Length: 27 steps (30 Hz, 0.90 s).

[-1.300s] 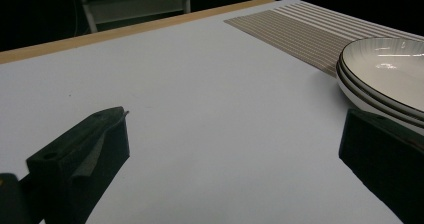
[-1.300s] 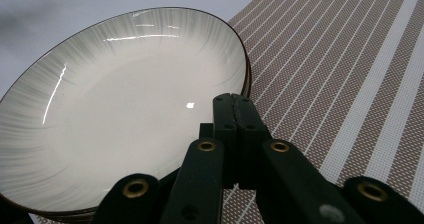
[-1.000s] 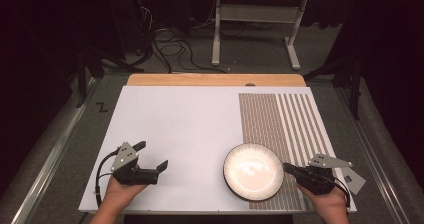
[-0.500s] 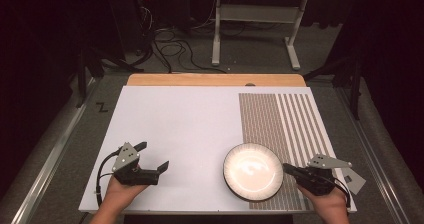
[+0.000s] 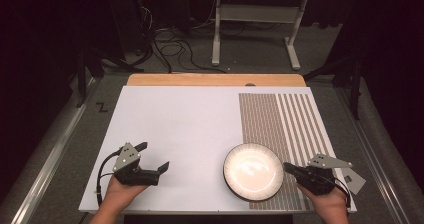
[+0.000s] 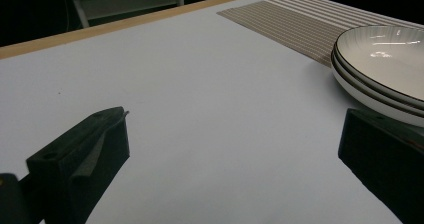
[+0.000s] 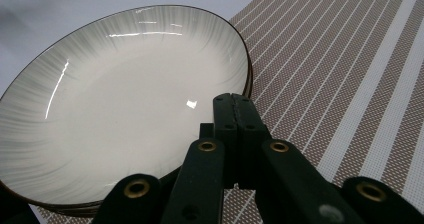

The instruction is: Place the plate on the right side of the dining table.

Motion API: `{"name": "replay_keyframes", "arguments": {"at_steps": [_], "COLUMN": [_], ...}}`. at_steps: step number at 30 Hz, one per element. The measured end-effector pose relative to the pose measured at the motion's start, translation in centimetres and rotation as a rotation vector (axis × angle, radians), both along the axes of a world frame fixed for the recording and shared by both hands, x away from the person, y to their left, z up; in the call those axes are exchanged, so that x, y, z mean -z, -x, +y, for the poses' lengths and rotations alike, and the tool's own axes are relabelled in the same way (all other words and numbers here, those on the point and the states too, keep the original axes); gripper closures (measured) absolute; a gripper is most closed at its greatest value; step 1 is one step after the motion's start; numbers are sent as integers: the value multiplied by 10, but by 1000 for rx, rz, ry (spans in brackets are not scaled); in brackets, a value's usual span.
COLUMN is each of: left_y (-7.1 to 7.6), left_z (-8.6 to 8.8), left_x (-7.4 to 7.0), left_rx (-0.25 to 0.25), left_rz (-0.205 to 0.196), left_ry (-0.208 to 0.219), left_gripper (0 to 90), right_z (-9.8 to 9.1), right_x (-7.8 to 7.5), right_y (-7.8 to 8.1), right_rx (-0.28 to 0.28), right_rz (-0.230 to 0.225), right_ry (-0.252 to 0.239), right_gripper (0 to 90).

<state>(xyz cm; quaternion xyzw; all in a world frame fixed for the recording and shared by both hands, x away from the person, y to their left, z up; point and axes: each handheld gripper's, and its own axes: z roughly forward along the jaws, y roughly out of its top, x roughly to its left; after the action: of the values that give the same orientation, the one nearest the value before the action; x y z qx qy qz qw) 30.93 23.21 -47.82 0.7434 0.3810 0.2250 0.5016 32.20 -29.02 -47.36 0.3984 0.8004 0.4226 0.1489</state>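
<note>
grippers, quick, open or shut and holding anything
Left gripper: open, empty, over the bare table.
Right gripper: shut, holding nothing, tips at the rim of the plates.

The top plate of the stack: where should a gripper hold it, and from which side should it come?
Probably the rim of the top plate, approached low from the right, where the right gripper already sits beside it. The left gripper view shows two stacked plates with rims flaring upward, so one jaw could slip into the gap under the upper lip, the other above.

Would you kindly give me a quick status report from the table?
Left gripper open, empty, on white board. Right gripper shut, tips at rim of stacked plates. Plates straddle striped mat edge. Nothing in between.
</note>
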Motion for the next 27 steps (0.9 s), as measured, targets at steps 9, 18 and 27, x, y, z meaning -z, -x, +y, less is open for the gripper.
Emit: {"name": "replay_keyframes", "arguments": {"at_steps": [9, 18, 27], "left_y": [0, 0, -1], "left_z": [-1, -1, -1], "left_x": [0, 0, 0], "left_rx": [2, 6, 10], "left_rz": [3, 5, 6], "left_ry": [1, -2, -3], "left_gripper": [6, 6, 6], "right_z": [1, 3, 3], "right_x": [1, 3, 4], "right_y": [0, -1, -1], "right_rx": [-3, -15, -16], "right_rz": [7, 14, 19], "right_ry": [-5, 1, -6], "right_gripper": [900, 900, 900]}}
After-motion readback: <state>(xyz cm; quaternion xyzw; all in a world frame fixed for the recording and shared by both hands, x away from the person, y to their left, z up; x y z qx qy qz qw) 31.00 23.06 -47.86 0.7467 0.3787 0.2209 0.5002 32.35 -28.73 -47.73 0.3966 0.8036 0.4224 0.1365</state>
